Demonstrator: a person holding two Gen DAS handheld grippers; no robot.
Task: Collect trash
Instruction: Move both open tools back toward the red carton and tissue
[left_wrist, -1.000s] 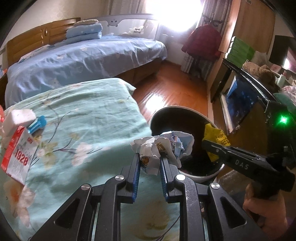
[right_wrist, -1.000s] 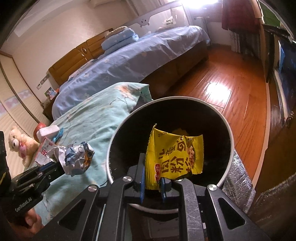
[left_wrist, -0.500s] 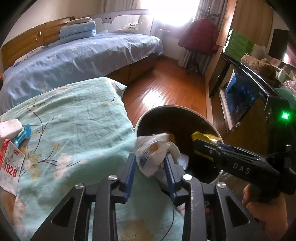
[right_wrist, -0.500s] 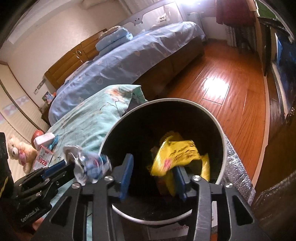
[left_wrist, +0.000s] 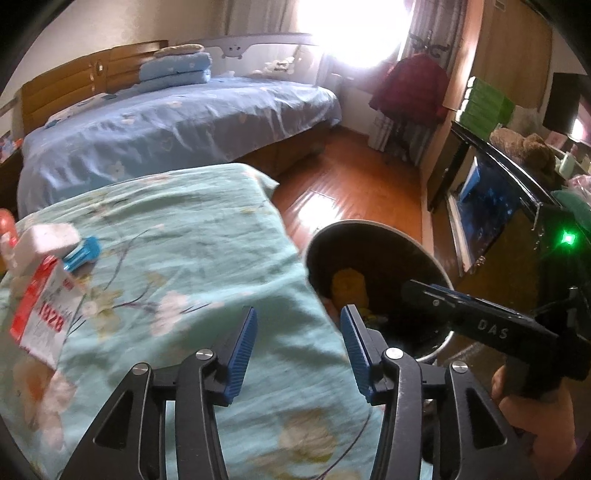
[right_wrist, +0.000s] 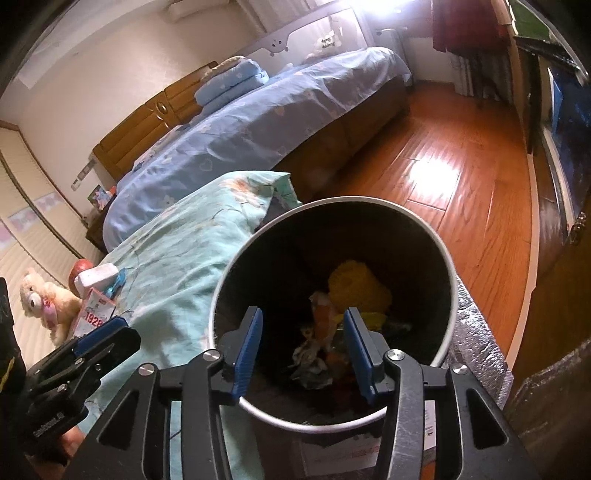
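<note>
left gripper (left_wrist: 297, 341) jaws opening, empty, over teal floral quilt (left_wrist: 192, 266), right gripper (right_wrist: 303, 341) jaws opening, empty, above round bin (right_wrist: 448, 266), yellow wrapper (right_wrist: 356, 286) and crumpled paper (right_wrist: 310, 367) inside

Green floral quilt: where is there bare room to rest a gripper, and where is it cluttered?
The green floral quilt is bare from its middle across to the edge beside the trash bin. Crowded at its far left edge: a white box, a blue clip and a red-and-white packet.
</note>
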